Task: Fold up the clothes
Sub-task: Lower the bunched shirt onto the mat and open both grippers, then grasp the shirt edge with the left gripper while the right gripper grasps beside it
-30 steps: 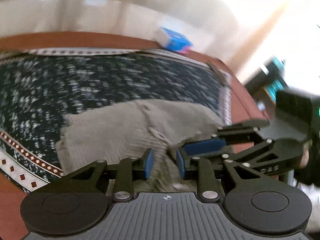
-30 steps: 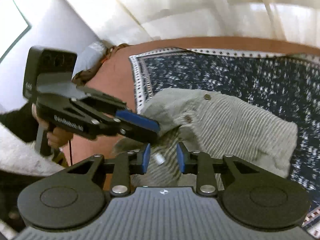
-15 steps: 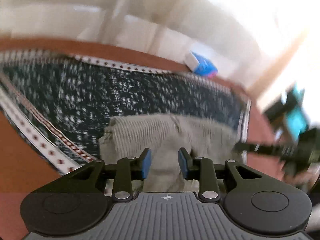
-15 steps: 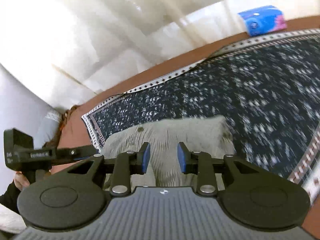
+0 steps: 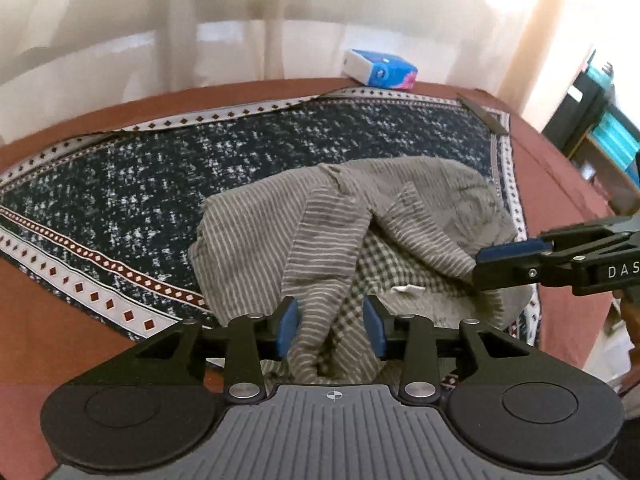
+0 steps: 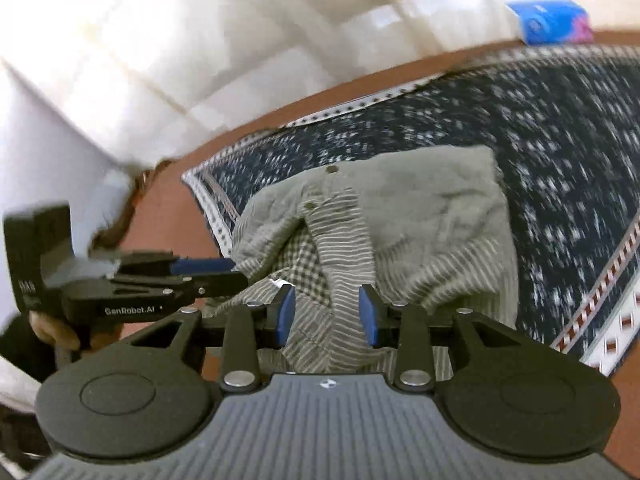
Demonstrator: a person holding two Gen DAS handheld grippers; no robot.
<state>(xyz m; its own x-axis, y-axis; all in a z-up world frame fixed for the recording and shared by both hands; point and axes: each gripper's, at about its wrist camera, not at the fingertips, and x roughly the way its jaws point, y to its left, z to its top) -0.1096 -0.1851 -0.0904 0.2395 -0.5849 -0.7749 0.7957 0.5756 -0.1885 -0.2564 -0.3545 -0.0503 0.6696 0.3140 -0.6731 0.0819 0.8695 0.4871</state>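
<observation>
Since a second ago both my claws have drawn apart from one another: then my right claw's fingers crossed directly in front of my left claw over the garment; now they sit off at the right edge of the left view.

The striped shirt (image 5: 352, 236) lies bunched on the patterned cloth, directly ahead of and beneath both claws. Its button placket runs as a band from the far collar area down toward my left claw (image 5: 331, 330), so the visible long fold points toward me and away. The shirt is opened at that fold, showing a checked lining just right of the band. From the right view the same shirt (image 6: 400, 232) lies ahead of my right claw (image 6: 327, 314), with two buttons at its far left part.

Left claw: jaws about half apart and opening; the placket band hangs between the blue pads, and I cannot confirm that either pad presses it. Right claw: jaws somewhat narrower, also opening; striped fabric lies between its pads, with no visible pressing.

The patterned cloth (image 5: 200, 168), dark with a white diamond border, spreads left and beyond the claws over a brown table (image 5: 60, 344). A blue packet (image 5: 380, 69) sits at the table's far edge. A hand (image 6: 52, 330) holds my left claw's grip.
</observation>
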